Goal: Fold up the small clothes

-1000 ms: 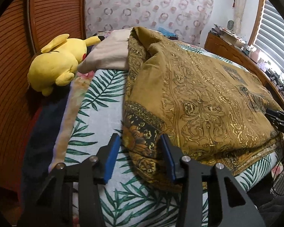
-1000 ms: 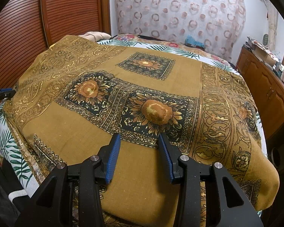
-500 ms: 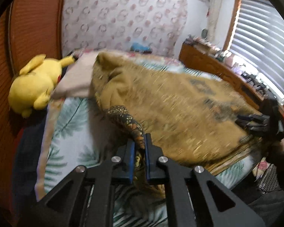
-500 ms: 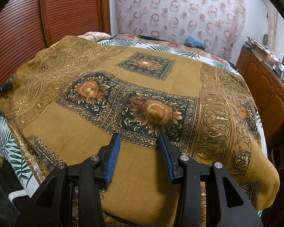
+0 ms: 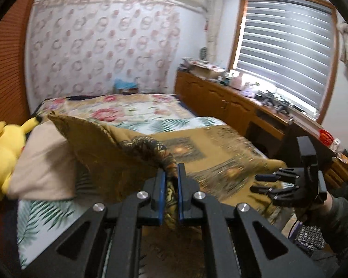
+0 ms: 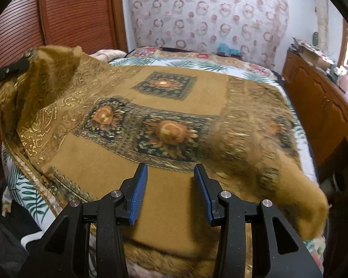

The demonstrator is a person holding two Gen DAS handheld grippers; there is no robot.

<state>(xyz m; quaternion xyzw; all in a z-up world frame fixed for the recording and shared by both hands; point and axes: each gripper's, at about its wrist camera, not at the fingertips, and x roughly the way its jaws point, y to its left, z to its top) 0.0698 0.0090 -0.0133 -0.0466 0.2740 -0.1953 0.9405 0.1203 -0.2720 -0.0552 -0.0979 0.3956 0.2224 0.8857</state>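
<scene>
One mustard printed cloth (image 6: 178, 106) spread on bed (image 5: 136, 113); we judge it thin, limp, light. Left hand-held gripper (image 5: 171, 180) pinches its 9 o'clock corner, raised. Right hand-held gripper (image 6: 170, 192) half-wide, empty, over 6 o'clock hem; grab that edge.

The cloth (image 6: 174, 203) lies spread on the bed (image 5: 136, 113). The left hand-held gripper (image 5: 171, 180) holds its near left corner lifted off the bed. The right hand-held gripper (image 6: 170, 190) hangs above the cloth's near edge, well apart from the left one. Left of the cloth, a pillow (image 5: 41, 162) lies on the bed, with a plush toy (image 5: 2, 153) beyond it. A cabinet (image 5: 232, 106) runs along the bed's right side, under the window (image 5: 287, 46).
</scene>
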